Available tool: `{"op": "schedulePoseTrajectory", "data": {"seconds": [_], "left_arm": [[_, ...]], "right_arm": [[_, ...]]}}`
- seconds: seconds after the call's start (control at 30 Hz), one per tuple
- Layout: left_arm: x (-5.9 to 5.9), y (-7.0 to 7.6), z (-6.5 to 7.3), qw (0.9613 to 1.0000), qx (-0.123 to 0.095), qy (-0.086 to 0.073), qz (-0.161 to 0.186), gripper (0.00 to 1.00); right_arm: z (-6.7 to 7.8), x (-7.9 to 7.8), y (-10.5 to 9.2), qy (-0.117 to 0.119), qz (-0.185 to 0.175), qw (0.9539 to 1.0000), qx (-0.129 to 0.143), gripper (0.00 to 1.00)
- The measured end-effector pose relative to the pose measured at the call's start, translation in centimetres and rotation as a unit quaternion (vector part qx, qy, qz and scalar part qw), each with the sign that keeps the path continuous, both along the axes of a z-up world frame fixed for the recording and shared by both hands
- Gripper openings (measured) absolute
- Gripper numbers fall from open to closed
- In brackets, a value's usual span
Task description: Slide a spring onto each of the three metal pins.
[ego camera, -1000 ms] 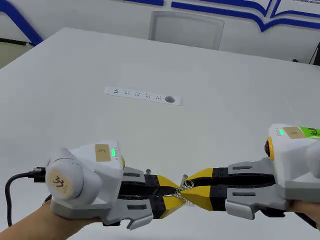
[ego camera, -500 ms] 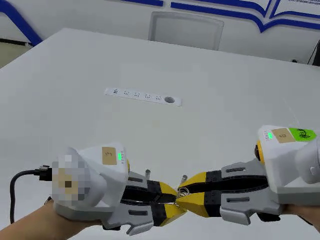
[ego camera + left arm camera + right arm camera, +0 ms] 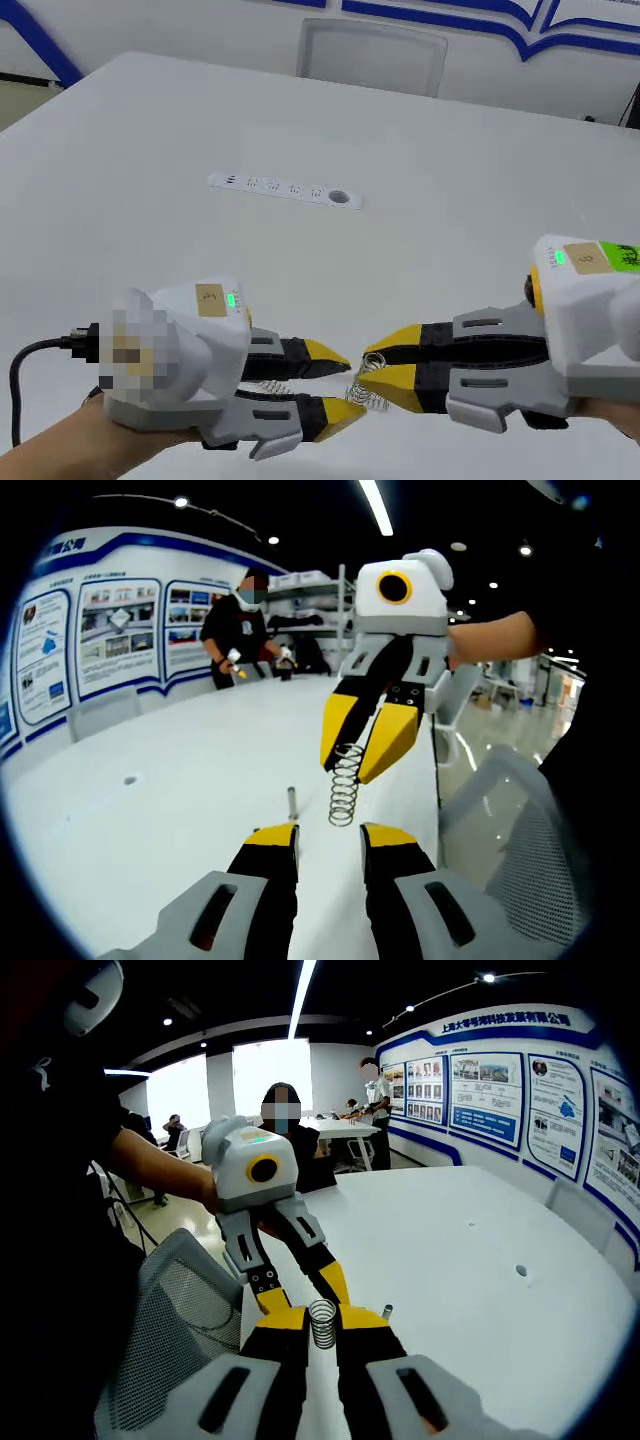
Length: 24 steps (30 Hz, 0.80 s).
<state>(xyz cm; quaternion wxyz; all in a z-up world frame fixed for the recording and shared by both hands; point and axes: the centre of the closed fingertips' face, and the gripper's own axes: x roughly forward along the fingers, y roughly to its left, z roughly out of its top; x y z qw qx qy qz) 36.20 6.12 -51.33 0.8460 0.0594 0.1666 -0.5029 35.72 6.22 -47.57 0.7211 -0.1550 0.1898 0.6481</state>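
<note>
Got the left gripper (image 3: 352, 383) held level, pointing right, fingers spread well apart. Got the right gripper (image 3: 370, 368) aimed straight back at it, tips close but not touching, fingers pinched on a spring (image 3: 322, 1322). Gripping each one from behind, wrists low at the bottom corners.

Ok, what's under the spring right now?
The spring hangs from the right gripper over bare white table. One metal pin stands beside it, not under it. The open left gripper covers the table nearer the camera.

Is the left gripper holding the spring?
No, the spring hangs from the right gripper, which is shut on it, and the left gripper stands open.
</note>
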Motion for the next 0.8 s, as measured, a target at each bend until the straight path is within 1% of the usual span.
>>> {"op": "schedulePoseTrajectory", "data": {"seconds": [0.03,0.1,0.13,0.17,0.2,0.27,0.3,0.37,0.4,0.43,0.53,0.6,0.63,0.67,0.7,0.73,0.8], "left_arm": [[0.0,0.1,0.0,1.0,0.0,-0.001,0.001,0.27],[0.3,0.5,0.0,1.0,0.003,0.0,0.008,0.33],[0.5,0.8,0.0,0.9999,0.003,-0.002,0.015,0.37],[0.7,1.0,0.0,0.9998,0.003,-0.001,0.02,0.39],[0.9,1.2,0.0,0.9996,0.003,0.001,0.027,0.41],[1.2,1.5,-0.1,0.9994,0.004,0.001,0.033,0.44],[1.3,1.7,-0.1,0.9993,0.005,0.0,0.036,0.45],[1.5,1.9,-0.1,0.9991,0.006,0.001,0.041,0.49],[1.6,2.1,-0.1,0.999,0.005,0.0,0.045,0.5],[1.6,2.2,-0.1,0.9989,0.005,0.0,0.046,0.51],[1.6,2.5,-0.3,0.9987,0.011,-0.002,0.05,0.52],[1.7,2.7,-0.3,0.9985,0.011,0.0,0.054,0.53],[1.9,3.0,0.0,0.9979,0.009,-0.007,0.064,0.55],[2.1,3.1,0.1,0.9975,0.007,-0.011,0.069,0.56],[2.2,3.2,0.2,0.9973,0.005,-0.01,0.073,0.58],[2.3,3.4,0.2,0.997,0.002,-0.008,0.077,0.6],[2.5,3.6,0.3,0.9967,0.003,-0.009,0.081,0.62]], "right_arm": [[0.0,0.3,-0.2,-0.002,-0.006,1.0,0.0,0.1],[0.1,1.0,-0.9,0.001,-0.02,0.9998,0.005,0.1],[0.4,1.8,-1.3,0.003,-0.039,0.9991,0.016,0.1],[0.5,2.4,-1.7,0.004,-0.049,0.9986,0.019,0.1],[0.5,3.5,-2.4,0.002,-0.071,0.9973,0.021,0.1],[0.7,4.8,-3.4,-0.004,-0.095,0.9953,0.021,0.1],[0.8,5.7,-4.2,-0.008,-0.112,0.9935,0.023,0.1],[1.0,6.7,-5.1,-0.011,-0.127,0.9915,0.024,0.1],[1.0,7.6,-5.9,-0.016,-0.144,0.9891,0.023,0.1],[1.0,8.0,-6.3,-0.018,-0.153,0.9878,0.021,0.1],[0.2,9.5,-7.7,-0.024,-0.183,0.9827,0.011,0.1],[-0.3,9.9,-8.0,-0.019,-0.192,0.9812,0.009,0.1],[-0.7,10.1,-8.2,-0.019,-0.197,0.9803,0.008,0.1],[-1.0,10.3,-8.3,-0.016,-0.202,0.9793,0.009,0.1],[-1.5,10.4,-8.4,-0.011,-0.204,0.9788,0.007,0.1],[-2.2,10.6,-8.6,-0.008,-0.21,0.9776,0.0,0.1],[-3.5,11.0,-9.0,-0.008,-0.217,0.9759,-0.016,0.1]]}}
